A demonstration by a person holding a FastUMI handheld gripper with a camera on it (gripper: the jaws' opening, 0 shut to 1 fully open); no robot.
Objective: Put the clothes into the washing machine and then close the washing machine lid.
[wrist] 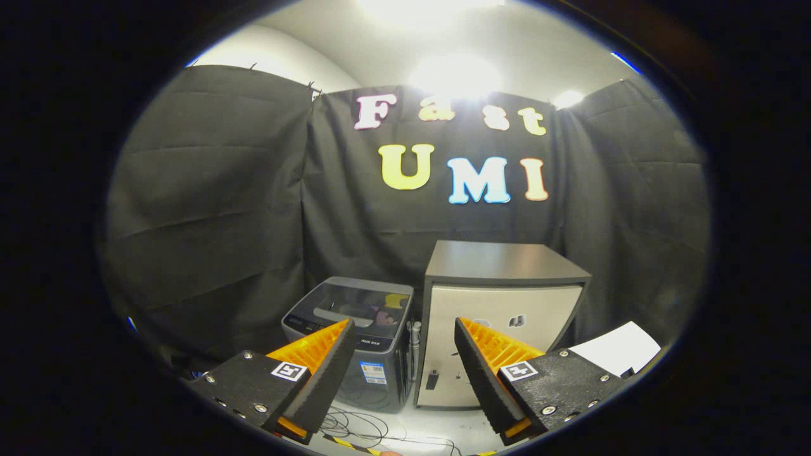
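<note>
A small grey top-loading washing machine [355, 329] stands on the floor against the black cloth wall, beyond my left finger. Its glass lid [358, 304] lies flat and shut, and dark and coloured clothes show faintly through it. My gripper [403, 332] is open, held well back from the machine and above the floor, with nothing between its fingers. The left finger [317, 364] overlaps the machine's front left corner in the view.
A beige cabinet with a dark top [500, 316] stands right beside the washing machine. A white sheet [624, 348] lies to the right, behind the right finger. Thin cables [374, 430] trail over the pale floor in front of the machine.
</note>
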